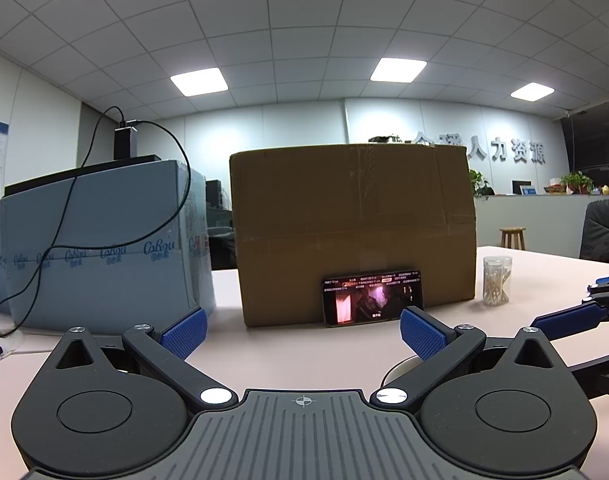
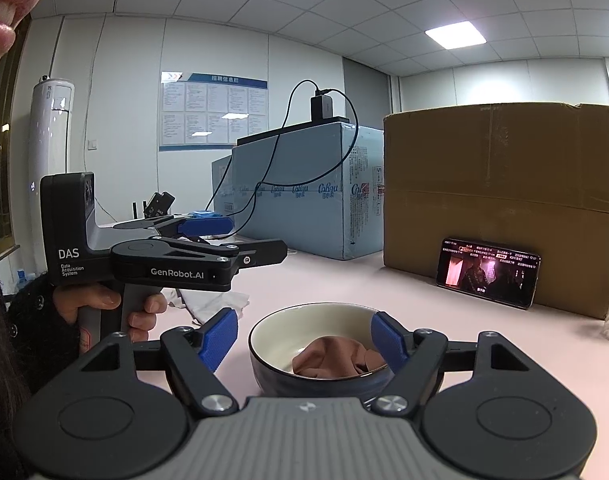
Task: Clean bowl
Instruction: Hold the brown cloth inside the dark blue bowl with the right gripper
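One bowl (image 2: 318, 354) holding one cloth (image 2: 336, 360), two boxes behind.

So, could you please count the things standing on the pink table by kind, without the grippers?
Boxes: 2 (blue box, brown cardboard box)
Bowls: 1 (bowl, pink cloth inside)
Cloths: 1
Phones: 1 (phone)
Cotton swab jars: 1 (jar)
Total: 6

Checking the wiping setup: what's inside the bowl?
A crumpled pink cloth lies inside the bowl, against its cream wall. The bottom beneath it is covered.
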A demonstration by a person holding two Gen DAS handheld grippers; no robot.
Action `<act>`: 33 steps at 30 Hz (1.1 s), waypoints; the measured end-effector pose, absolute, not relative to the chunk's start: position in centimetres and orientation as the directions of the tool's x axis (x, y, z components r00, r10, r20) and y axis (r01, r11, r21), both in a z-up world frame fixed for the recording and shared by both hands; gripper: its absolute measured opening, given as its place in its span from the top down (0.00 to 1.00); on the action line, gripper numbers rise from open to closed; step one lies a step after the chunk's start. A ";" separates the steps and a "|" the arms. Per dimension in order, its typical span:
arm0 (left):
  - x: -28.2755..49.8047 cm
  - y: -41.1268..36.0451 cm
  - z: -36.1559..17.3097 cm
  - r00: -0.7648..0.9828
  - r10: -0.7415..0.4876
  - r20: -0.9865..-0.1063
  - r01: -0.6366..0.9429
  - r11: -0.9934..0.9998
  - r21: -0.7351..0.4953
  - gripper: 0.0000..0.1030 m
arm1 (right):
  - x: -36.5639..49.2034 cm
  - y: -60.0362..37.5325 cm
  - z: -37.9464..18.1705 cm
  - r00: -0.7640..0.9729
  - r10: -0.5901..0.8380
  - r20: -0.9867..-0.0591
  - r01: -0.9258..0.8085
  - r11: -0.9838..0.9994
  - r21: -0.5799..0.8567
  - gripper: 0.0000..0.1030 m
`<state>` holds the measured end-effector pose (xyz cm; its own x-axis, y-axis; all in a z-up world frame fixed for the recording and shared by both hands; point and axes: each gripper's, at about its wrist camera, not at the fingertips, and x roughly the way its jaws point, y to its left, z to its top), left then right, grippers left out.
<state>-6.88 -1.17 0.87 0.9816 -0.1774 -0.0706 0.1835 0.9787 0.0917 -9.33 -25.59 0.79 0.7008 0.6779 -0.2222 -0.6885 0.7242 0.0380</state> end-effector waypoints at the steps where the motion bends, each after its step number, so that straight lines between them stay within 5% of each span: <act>1: -6.9 -1.2 0.9 0.982 -0.177 -0.071 0.183 0.979 0.092 0.00 | -9.3 -25.6 0.8 0.701 0.678 -0.222 -0.688 0.724 0.038 0.26; 17: -7.0 -1.2 0.8 0.982 -0.177 -0.070 0.183 0.979 0.090 0.00 | -9.0 -25.5 0.7 0.697 0.680 -0.226 -0.690 0.722 0.043 0.26; 33: -7.2 -1.3 0.8 0.982 -0.177 -0.072 0.184 0.979 0.093 0.00 | -9.0 -25.4 0.6 0.672 0.700 -0.240 -0.712 0.701 0.050 0.44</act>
<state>-7.22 -1.30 0.79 0.9815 -0.1773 -0.0720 0.1836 0.9786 0.0928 -8.98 -25.35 0.63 0.6724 0.7001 -0.2405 -0.7116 0.7008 0.0504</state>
